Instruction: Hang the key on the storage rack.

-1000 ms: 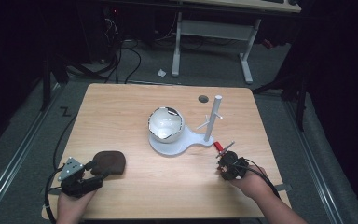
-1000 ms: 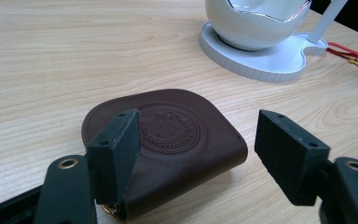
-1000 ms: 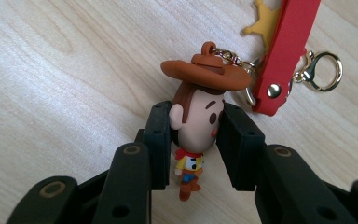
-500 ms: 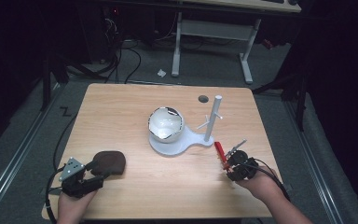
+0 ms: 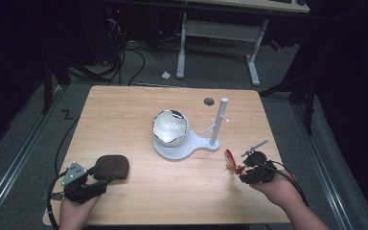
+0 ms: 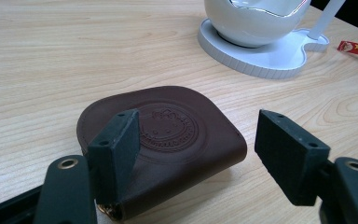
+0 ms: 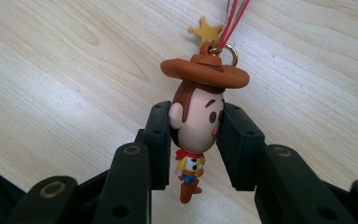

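The left hand-held gripper (image 6: pixel 198 144) stands with its jaws spread wide over a brown leather pouch (image 6: pixel 168 149) (a round emblem stamped on top) lying on the bench (image 6: pixel 51 60). Farther off sits a white stand (image 6: pixel 261 51), a red strip (image 6: pixel 356 48) to its right.

The brown pouch (image 6: pixel 168 149) runs under the left fingers (image 6: pixel 116 149) — its near edge is hidden. Beyond the right fingers (image 7: pixel 161 140), the figure's red strap (image 7: pixel 233 18) is cut off — top edge.
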Motion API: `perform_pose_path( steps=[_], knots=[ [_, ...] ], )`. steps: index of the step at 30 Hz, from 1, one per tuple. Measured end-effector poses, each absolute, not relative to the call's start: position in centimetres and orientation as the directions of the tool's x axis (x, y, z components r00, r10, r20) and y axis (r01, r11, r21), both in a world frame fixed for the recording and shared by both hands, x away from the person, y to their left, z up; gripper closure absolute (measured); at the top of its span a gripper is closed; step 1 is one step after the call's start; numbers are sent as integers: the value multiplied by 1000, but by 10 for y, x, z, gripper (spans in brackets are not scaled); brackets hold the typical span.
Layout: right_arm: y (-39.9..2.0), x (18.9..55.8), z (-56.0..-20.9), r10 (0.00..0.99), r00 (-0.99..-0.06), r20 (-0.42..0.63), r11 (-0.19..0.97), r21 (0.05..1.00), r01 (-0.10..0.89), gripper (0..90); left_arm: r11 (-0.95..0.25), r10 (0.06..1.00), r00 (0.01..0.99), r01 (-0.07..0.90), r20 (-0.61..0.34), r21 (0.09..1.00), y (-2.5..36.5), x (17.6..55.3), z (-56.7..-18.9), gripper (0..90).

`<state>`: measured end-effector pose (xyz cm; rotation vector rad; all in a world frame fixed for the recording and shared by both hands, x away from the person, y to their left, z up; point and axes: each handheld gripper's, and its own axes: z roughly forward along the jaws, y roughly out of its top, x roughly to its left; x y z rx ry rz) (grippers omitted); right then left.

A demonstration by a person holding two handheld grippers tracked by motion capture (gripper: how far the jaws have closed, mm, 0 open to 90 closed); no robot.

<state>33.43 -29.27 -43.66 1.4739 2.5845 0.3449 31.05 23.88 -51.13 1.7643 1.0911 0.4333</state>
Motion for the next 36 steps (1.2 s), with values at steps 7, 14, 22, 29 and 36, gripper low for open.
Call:
perform_pose_path(
  steps=[7,14,22,29,36],
  knots=[
    [-294,333,-424,856,-517,-4,500,261,826,662,-120,826,535,478,-179,870,239,311,-512,312],
    [-294,334,-404,855,-519,5,503,242,830,663,-118,826,533,481,-183,869,239,312,-513,312],
    [-292,335,-382,847,-532,0,521,205,829,663,-119,825,535,481,-184,868,240,312,-513,313],
    [-295,333,-362,854,-521,-6,511,206,835,662,-119,823,536,482,-185,868,241,312,-513,313],
    [-297,333,-343,856,-515,-42,511,223,830,662,-116,823,537,481,-187,869,241,312,-512,313]
  ],
)
